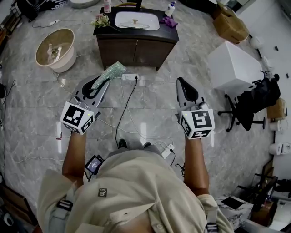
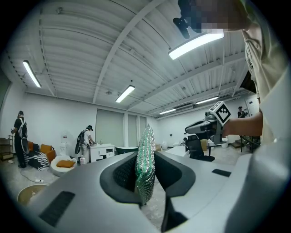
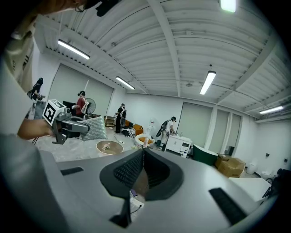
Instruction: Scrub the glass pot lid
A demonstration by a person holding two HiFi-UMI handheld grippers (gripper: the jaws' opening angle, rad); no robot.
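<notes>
The glass pot lid [image 1: 135,22] lies in a white sink basin on a dark cabinet [image 1: 136,48], far ahead of both grippers. My left gripper [image 1: 102,82] is shut on a green and silver scrubbing sponge [image 1: 110,72]. In the left gripper view the sponge [image 2: 145,161] stands upright, pinched between the jaws. My right gripper [image 1: 181,82] is held level with the left, jaws together with nothing between them. In the right gripper view its jaws [image 3: 143,157] meet, and the left gripper with the sponge [image 3: 93,129] shows at the left.
A purple cloth [image 1: 169,21], a bottle [image 1: 107,5] and flowers [image 1: 101,20] sit on the cabinet top. A beige basin [image 1: 55,49] stands on the floor at left, a white box [image 1: 232,66] and an office chair [image 1: 254,102] at right. Cables and a power strip [image 1: 130,77] cross the floor.
</notes>
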